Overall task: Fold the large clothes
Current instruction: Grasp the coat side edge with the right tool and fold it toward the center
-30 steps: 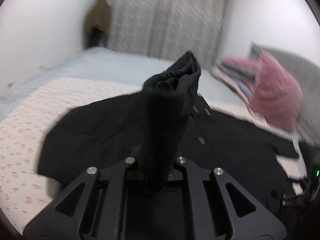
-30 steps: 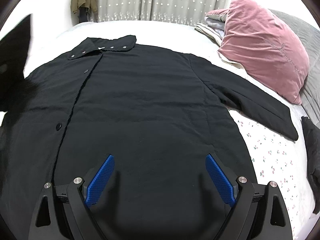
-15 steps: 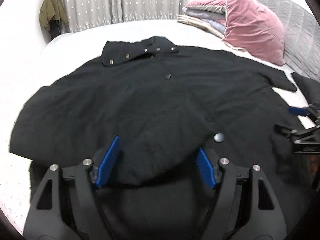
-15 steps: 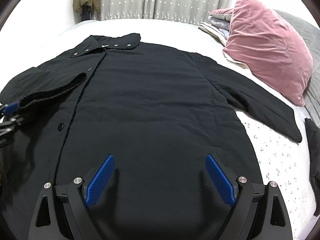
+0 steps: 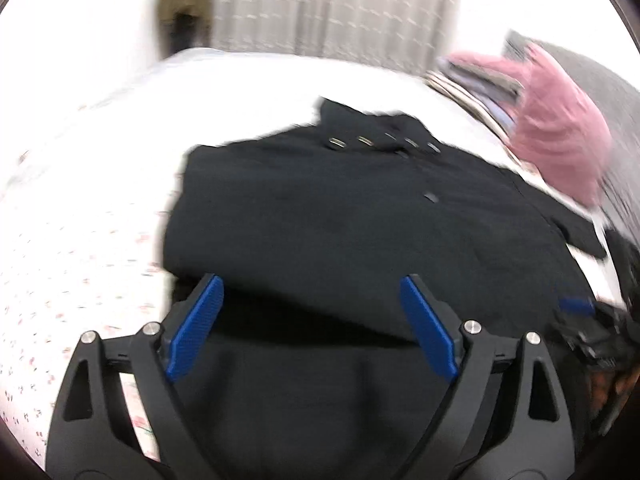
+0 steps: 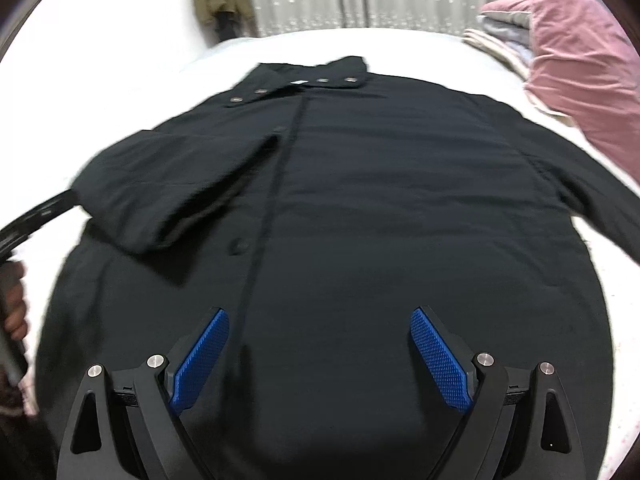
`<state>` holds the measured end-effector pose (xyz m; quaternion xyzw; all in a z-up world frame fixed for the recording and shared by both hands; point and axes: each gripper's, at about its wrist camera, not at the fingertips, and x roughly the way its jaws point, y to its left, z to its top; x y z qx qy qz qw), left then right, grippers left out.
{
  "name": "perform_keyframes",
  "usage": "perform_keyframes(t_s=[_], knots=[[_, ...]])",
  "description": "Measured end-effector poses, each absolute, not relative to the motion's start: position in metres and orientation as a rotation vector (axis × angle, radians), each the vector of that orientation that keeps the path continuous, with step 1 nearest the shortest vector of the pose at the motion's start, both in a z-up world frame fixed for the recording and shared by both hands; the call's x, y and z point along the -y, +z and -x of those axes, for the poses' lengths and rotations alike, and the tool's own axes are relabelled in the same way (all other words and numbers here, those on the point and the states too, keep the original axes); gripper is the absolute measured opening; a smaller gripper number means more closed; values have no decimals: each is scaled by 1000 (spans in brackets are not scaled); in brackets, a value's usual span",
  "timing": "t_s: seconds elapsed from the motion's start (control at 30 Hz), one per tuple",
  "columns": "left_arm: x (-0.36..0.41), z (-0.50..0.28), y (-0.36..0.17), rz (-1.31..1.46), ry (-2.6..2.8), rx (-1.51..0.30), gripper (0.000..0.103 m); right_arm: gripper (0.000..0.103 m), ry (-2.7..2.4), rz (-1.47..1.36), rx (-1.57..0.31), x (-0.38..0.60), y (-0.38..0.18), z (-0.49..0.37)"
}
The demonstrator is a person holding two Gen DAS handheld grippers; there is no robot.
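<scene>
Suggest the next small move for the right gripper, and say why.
Probably reach for the far sleeve: it lies spread toward the pink pillow, while the near sleeve is folded across the coat. The right gripper is open and empty.

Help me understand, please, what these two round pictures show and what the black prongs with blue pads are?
A person holds a two-finger tool in each hand; a camera on each looks along its fingers. One picture is from the left hand-held gripper, the other from the right hand-held gripper. Both stand open and hold nothing; the left one's jaws have just been opening. On the bed lies a black coat, one sleeve folded across its front. A pink pillow sits beside it.
</scene>
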<state>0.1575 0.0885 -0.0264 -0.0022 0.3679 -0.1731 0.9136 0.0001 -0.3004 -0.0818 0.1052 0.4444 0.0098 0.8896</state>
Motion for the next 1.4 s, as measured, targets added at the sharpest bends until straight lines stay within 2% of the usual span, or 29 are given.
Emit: perform_keyframes(t_s=[0.17,0.4,0.5,0.6,0.67,0.77,0.97,1.03,1.07,1.2,1.23,1.27,1.3,1.4], knots=[[-129,-185,-38,138,-263,-759,89,93,171,-363,-926,277,-82,-22],[-173,-206,-43,313,-195,-705,72,92,152,-542,-934,251,-111,-80],[-184,-210,-42,341,-171,-672,64,58,63,-462,-893,247,-95,-91],[-186,-219,-45,353,-181,-665,53,47,78,-421,-894,244,-81,-94],[-183,-225,-49,360,-199,-682,49,44,99,-404,-947,245,-81,-100],[-173,-229,-53,352,-217,-699,47,44,73,-513,-1028,265,-85,-98],[-168,-233,-48,356,-232,-691,47,50,63,-565,-955,284,-61,-72],[-166,-233,-48,347,-231,-689,47,63,167,-579,-985,272,-59,-74],[-166,-234,-48,344,-227,-689,47,66,193,-583,-1008,266,-64,-77],[-169,-234,-48,363,-219,-685,47,68,182,-538,-1103,235,-99,-98],[-172,-235,-48,368,-215,-682,47,56,171,-547,-1095,231,-106,-104],[-174,-235,-48,377,-209,-678,47,37,172,-563,-1061,231,-107,-108],[-176,-236,-48,383,-208,-678,47,11,188,-566,-1041,230,-102,-116],[-176,-236,-48,381,-221,-673,47,10,164,-530,-883,244,-60,-122]])
